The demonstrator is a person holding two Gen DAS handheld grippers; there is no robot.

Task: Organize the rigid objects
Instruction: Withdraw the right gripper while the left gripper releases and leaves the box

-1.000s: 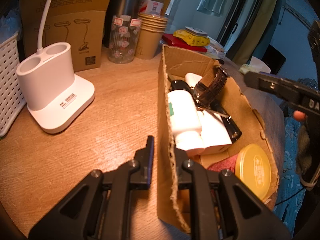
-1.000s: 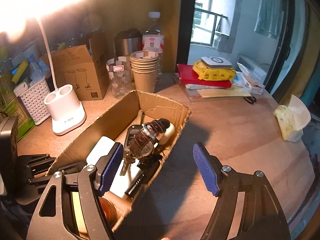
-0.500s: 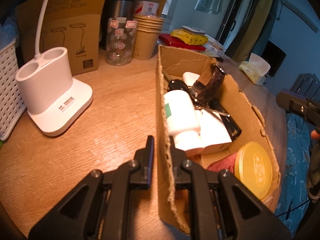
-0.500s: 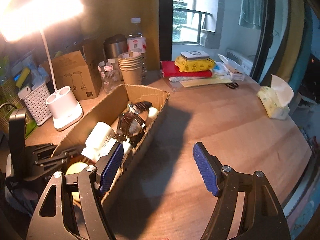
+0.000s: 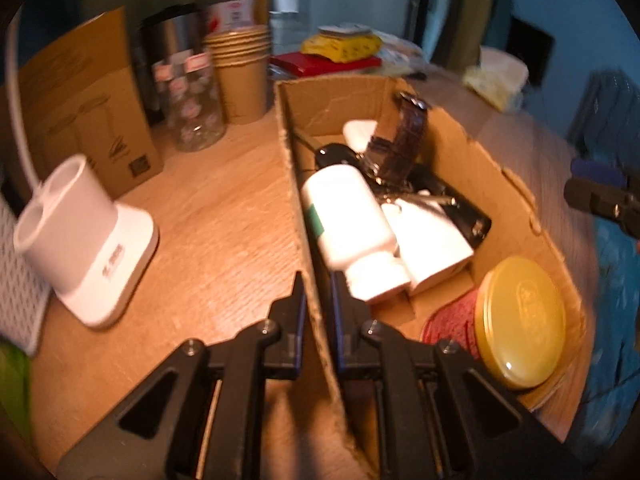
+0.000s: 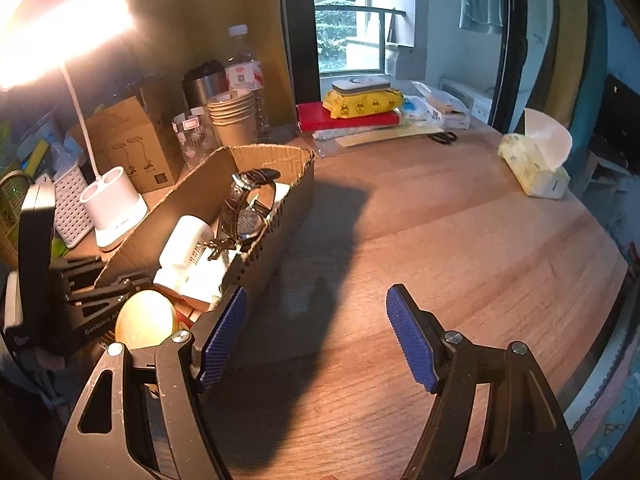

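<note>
L claw point(image 5: 318, 280): clamped on cardboard box point(image 5: 294, 184) side wall | R claw point(image 6: 316, 336): wide open, empty, above surface point(image 6: 460, 240) beside box | box: bottle point(image 5: 344, 216), watch point(image 5: 404, 140), gold tin point(image 5: 520, 320)

Wooden bench point(image 6: 460, 240). Directly on it: open cardboard box point(image 6: 288, 208), white lamp base point(image 5: 92, 240), paper cups point(image 5: 242, 76), glass jar point(image 5: 192, 100), tissue pack point(image 6: 534, 164), scissors point(image 6: 444, 137).
</note>
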